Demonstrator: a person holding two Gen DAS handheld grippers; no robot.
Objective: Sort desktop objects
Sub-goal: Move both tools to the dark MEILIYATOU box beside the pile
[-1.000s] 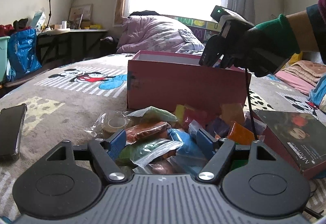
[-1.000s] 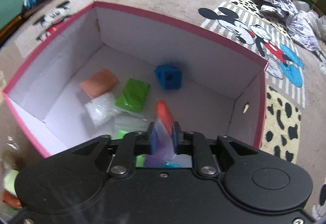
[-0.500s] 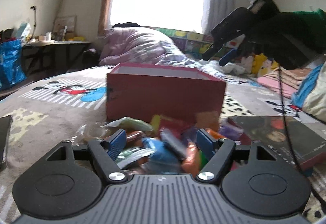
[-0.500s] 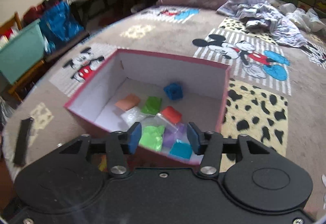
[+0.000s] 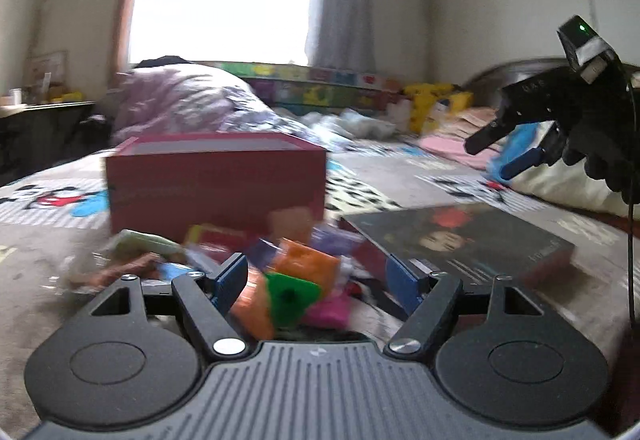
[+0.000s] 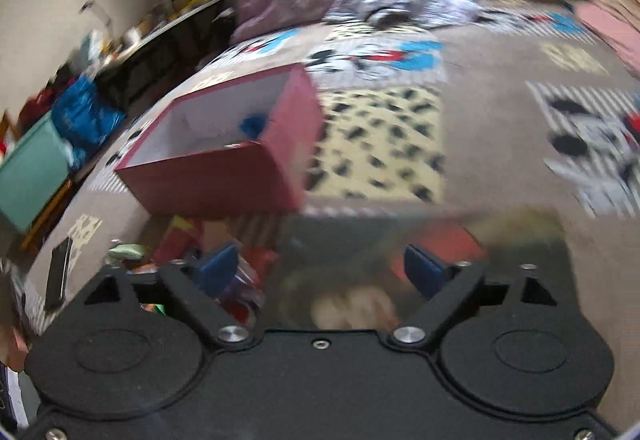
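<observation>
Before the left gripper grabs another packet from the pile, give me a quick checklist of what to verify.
1. Left gripper open: ok, nothing pinched.
2. Packets in reach: ok, orange packet and green piece lie between its fingers.
3. Right gripper empty: ok, jaws have just been opening, nothing between them.
4. Pink box open on top: ok.
5. Right gripper clear of the pile: ok, off to the side.
6. Image sharpness: not ok, blurred.

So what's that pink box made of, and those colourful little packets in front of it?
The pink box looks like cardboard: flat matte walls, crisp folded corners, a plain white inside. The packets seem to be clear plastic bags around soft coloured blocks, perhaps modelling clay; the crinkled film catches light, though blur leaves the filling uncertain.
</observation>
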